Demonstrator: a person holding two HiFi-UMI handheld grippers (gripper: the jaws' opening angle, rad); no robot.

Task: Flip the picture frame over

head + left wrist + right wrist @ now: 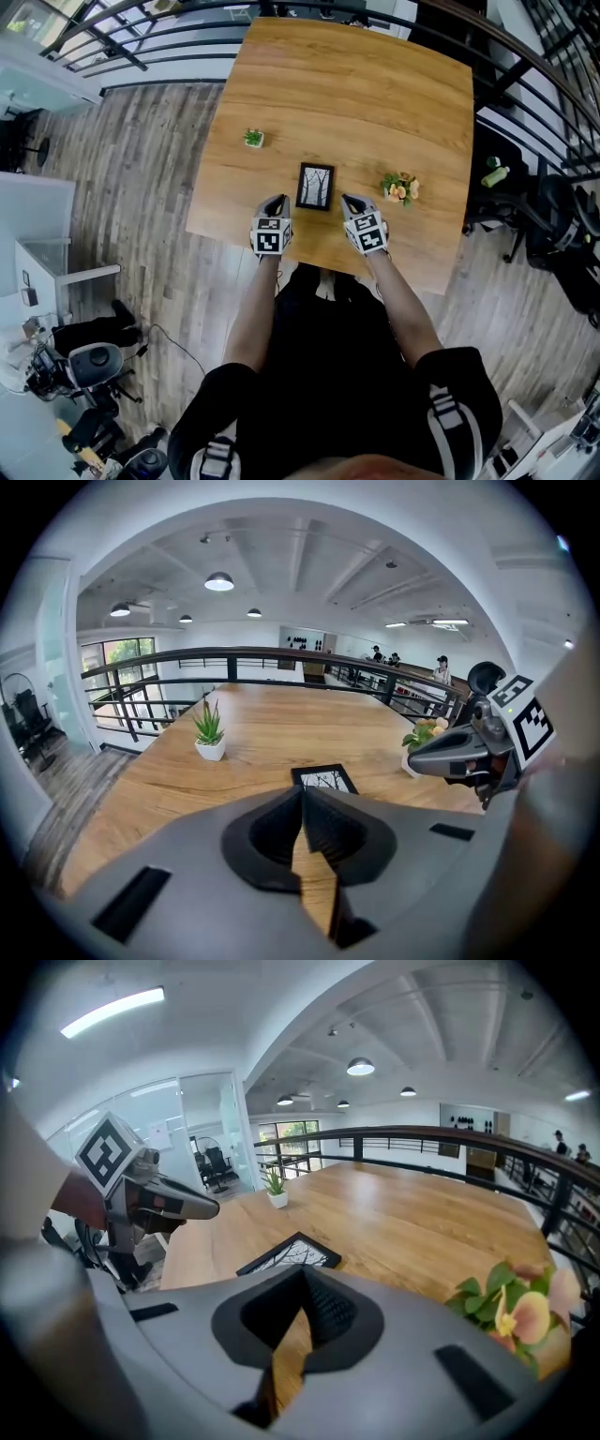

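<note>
The picture frame (315, 186) is a small black frame lying flat on the wooden table (375, 103), its bare-branch picture facing up. It lies just ahead of both grippers in the left gripper view (324, 778) and the right gripper view (291, 1253). My left gripper (275, 201) hovers beside the frame's near left corner, its jaws closed together (302, 791) with nothing between them. At the near right corner my right gripper (351, 200) is also shut and empty (305, 1277). Neither gripper touches the frame.
A small potted green plant (253, 138) stands at the back left of the frame. A pot of orange flowers (400, 187) stands close on the right, near my right gripper. The table's near edge runs just under my hands. A black railing (281, 653) lies beyond.
</note>
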